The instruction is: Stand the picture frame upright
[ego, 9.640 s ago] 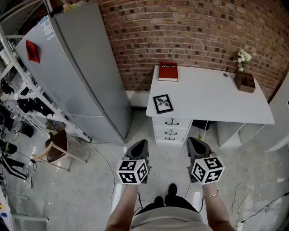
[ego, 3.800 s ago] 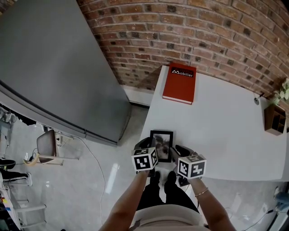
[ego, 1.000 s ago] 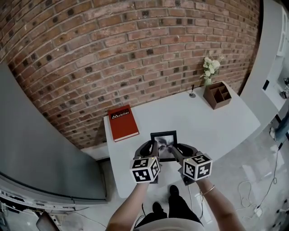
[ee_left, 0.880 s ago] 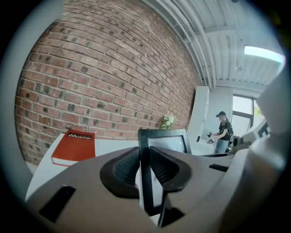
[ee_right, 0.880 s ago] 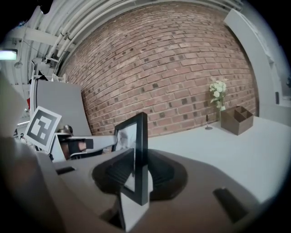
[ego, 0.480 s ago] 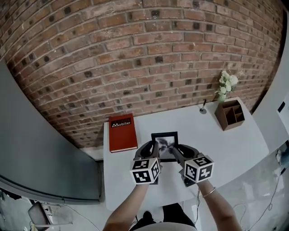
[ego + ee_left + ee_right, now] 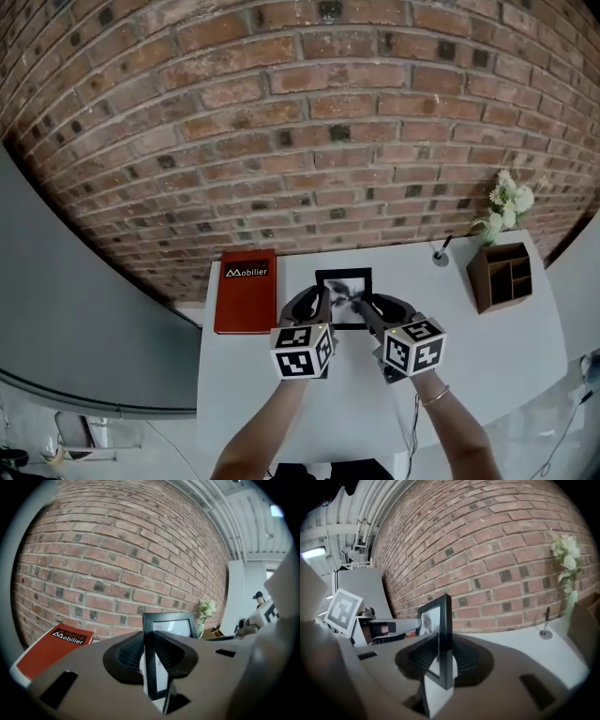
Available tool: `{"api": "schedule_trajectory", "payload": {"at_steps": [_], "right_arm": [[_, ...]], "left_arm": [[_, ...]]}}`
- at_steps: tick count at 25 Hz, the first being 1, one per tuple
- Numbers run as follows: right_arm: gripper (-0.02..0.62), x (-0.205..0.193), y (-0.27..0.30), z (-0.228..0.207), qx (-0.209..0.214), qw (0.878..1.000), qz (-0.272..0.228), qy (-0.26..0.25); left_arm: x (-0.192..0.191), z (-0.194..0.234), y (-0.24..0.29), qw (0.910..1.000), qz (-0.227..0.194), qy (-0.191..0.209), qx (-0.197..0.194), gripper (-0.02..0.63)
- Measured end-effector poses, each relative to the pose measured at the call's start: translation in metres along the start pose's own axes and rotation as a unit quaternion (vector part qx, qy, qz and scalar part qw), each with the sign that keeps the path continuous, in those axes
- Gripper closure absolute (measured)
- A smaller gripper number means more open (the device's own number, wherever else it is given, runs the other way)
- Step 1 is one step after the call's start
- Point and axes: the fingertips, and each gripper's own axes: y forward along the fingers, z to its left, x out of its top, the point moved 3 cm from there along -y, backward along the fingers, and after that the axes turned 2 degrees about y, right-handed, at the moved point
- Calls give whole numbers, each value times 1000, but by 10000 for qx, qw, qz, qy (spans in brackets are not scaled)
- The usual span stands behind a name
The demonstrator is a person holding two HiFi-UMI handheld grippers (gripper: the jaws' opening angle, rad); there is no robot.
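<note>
A small black picture frame with a grey print is held up above the white desk, gripped by both sides. My left gripper is shut on its left edge and my right gripper on its right edge. The left gripper view has the picture frame upright between the ribbed pads, its stand leg hanging below. In the right gripper view the picture frame stands edge-on between the jaws, its stand below them.
A red book lies flat at the desk's left, near the brick wall. A brown wooden organiser with white flowers and a pen holder sit at the right. A grey cabinet stands left of the desk.
Both grippers have carried the frame further in over the desk toward the brick wall. The head view has swung so the desk lies squarer and closer.
</note>
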Motion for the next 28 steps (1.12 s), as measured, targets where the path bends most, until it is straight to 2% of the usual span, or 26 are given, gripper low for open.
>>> {"api": "schedule_trajectory", "payload": {"at_steps": [7,15,28], "right_arm": [[497,13,47,-41,143,9998,91,98],[497,22,94,-75,186,9997,156,72],[497,17,139,-110,150,9995,200,196]], "left_arm": [[8,12,54,9996,70,123,229,545],[9,31,106,9994,84,84,317,545],[-1,48,156,9992,111,95,368,545]]}}
